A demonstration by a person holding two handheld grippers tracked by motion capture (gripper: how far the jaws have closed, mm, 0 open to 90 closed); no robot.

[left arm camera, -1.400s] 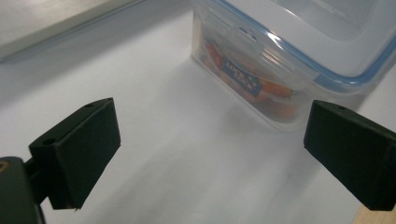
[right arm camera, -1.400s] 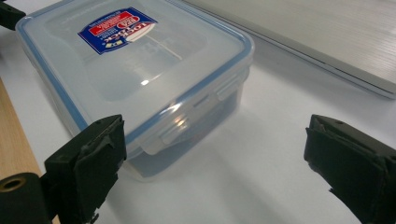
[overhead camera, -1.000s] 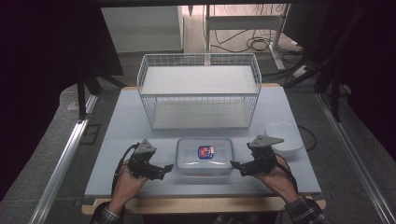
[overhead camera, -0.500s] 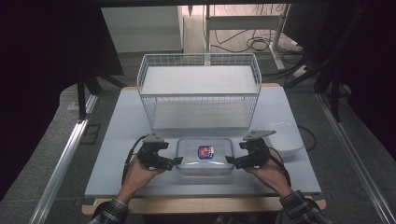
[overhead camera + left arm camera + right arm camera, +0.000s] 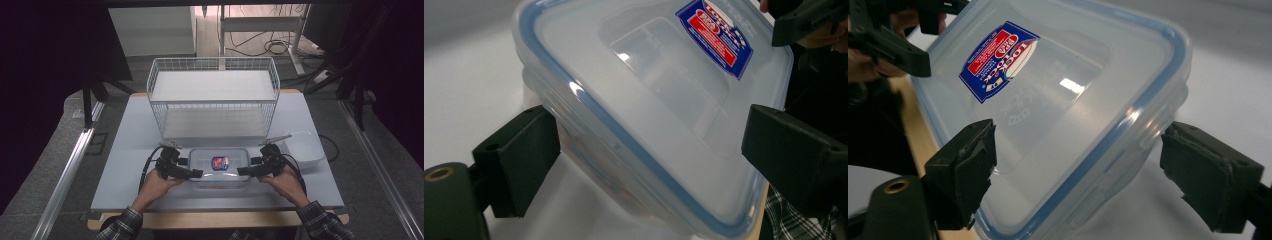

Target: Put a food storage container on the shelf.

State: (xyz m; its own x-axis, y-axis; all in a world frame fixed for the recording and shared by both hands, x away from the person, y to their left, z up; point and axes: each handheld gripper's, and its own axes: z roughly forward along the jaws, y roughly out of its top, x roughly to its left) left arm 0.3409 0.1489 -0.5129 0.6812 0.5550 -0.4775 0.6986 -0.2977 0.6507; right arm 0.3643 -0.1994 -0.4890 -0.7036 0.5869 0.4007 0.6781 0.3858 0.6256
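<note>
1. Dark surroundings ring a pale table (image 5: 125, 150) in the high view. A white wire basket (image 5: 214, 97) stands at the far middle and a white bowl (image 5: 303, 148) sits at the right. The lidded plastic box (image 5: 218, 166) lies at the near middle, in front of the basket. The left gripper (image 5: 196, 173) and right gripper (image 5: 244, 171) flank its two short ends, tips at the box's edges.

2. Left gripper view: the jaws stand spread, one each side of the box's (image 5: 649, 100) end, pinching nothing. A red and blue label (image 5: 715, 36) marks the lid.

3. Right gripper view: the jaws are likewise spread about the opposite end of the box (image 5: 1058, 110), not yet closed.

4. Handling judgement: the box looks stiff, light and smooth, so likely slippery. Best hold is under the lid's rim at each short end, both sides together.

5. Change: a second ago both grippers sat wider apart, clear of the box; half a second ago they were nearer; now they reach its ends. The box has not moved.
</note>
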